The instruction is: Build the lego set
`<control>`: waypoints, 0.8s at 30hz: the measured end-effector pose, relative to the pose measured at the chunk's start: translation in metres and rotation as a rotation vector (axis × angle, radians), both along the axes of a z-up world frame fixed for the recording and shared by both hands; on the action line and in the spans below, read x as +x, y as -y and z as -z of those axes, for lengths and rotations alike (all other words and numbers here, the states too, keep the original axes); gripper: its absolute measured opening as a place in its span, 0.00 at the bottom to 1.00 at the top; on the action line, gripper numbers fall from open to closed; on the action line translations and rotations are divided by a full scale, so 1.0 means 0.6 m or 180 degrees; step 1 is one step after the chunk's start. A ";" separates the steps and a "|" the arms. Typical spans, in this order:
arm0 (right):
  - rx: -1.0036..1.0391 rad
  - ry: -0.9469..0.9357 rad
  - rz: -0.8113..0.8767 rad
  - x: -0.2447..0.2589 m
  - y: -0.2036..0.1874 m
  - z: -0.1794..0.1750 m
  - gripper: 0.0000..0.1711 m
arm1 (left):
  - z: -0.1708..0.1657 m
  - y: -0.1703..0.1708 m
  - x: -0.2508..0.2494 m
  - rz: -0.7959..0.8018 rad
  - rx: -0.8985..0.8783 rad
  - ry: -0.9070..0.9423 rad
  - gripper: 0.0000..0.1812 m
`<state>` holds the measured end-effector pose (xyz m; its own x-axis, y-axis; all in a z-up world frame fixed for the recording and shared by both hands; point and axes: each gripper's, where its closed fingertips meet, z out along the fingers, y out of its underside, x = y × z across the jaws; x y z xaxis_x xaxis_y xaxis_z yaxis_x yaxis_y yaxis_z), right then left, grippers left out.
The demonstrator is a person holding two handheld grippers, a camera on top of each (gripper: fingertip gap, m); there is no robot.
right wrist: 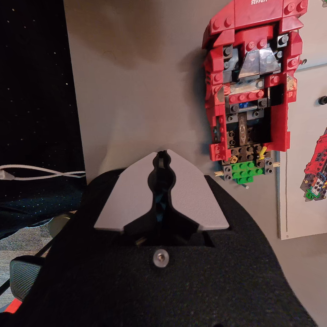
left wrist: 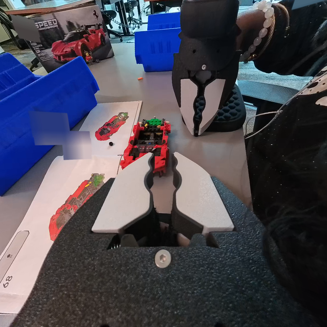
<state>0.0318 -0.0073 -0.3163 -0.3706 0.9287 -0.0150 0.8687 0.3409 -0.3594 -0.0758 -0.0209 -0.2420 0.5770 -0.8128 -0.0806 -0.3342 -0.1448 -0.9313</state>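
Honestly, my right gripper (right wrist: pixel 163 153) at 2 o'clock pinches a tiny black piece (right wrist: pixel 161 155); left gripper (left wrist: pixel 162 156), spread, straddles the car (left wrist: pixel 147 143) nose. It could pop free if I squeeze unevenly.

Counts, placed against the red car model (left wrist: pixel 147 146): one model; blue bins, three — two left (left wrist: pixel 44 113) (left wrist: pixel 12 74), one behind (left wrist: pixel 157 47); one box (left wrist: pixel 70 35) behind-left; one booklet (left wrist: pixel 106 127) left; two grippers (left wrist: pixel 162 155) (left wrist: pixel 196 133).

Red car (left wrist: pixel 147 146) with green studs, blue bins (left wrist: pixel 44 109), grey table (left wrist: pixel 203 150).
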 end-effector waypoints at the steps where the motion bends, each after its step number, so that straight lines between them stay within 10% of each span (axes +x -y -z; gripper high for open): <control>1: -0.0003 -0.0009 -0.0006 0.000 0.000 0.000 0.02 | 0.000 0.000 0.000 0.0002 -0.0002 -0.0002 0.10; 24: -0.0047 -0.0369 0.0002 -0.030 -0.105 -0.027 0.02 | 0.028 -0.010 0.000 -0.0031 -0.0347 -0.0128 0.09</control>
